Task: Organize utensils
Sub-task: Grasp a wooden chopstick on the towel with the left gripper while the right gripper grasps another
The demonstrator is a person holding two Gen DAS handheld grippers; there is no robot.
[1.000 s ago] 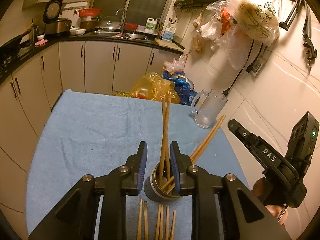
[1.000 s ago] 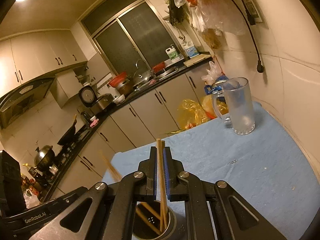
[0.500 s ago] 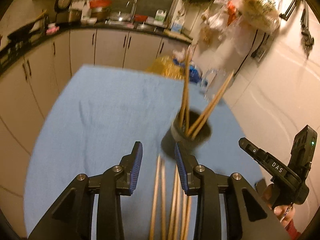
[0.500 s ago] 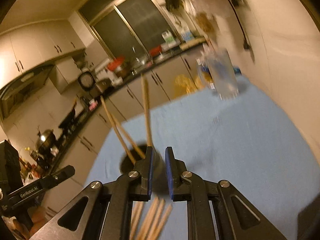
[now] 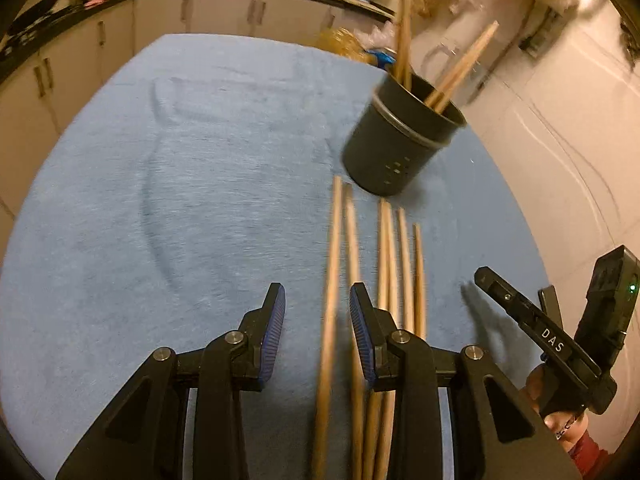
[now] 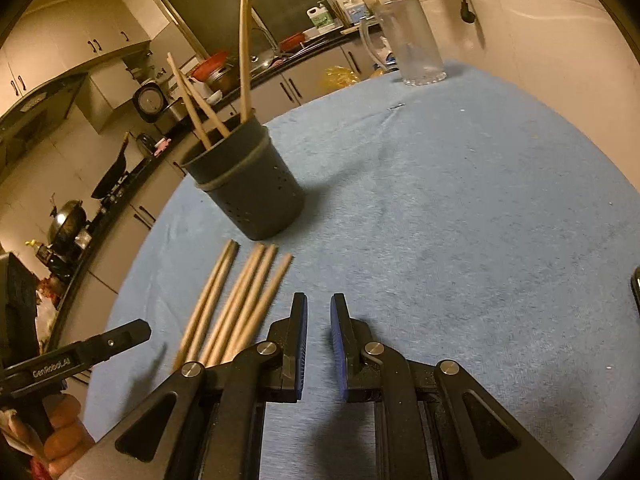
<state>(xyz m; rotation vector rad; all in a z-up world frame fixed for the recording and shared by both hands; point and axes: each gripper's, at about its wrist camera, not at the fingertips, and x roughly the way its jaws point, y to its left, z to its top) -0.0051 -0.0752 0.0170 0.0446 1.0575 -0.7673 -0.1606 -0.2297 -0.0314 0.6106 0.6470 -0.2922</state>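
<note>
Wooden chopsticks (image 5: 332, 300) lie in a loose row of five on the blue cloth (image 5: 180, 200), just in front of the dark holder (image 5: 400, 140), which already carries four more standing in it. A second ago both of my grippers were up over the holder with sticks between the jaws; both have since come down toward the loose row, and the sticks delivered then now stand in the holder. I judge one deposit cycle complete and the next pickup beginning.

My left gripper (image 5: 316, 316) has just been opening: its jaws stand apart astride the leftmost stick, pads not pressing on it. My right gripper (image 6: 318, 320) has its jaws apart by a narrow gap with only cloth between them; it sits just right of the row and holds nothing.

The left wrist view shows the stick lined up between its jaws, the row running back beneath the gripper, and the right gripper's body at the far right. Only the right wrist view shows the glass mug (image 6: 416, 40) at the far edge of the cloth, well apart from the holder, and a hand (image 6: 60, 436) on the left gripper's grip.
</note>
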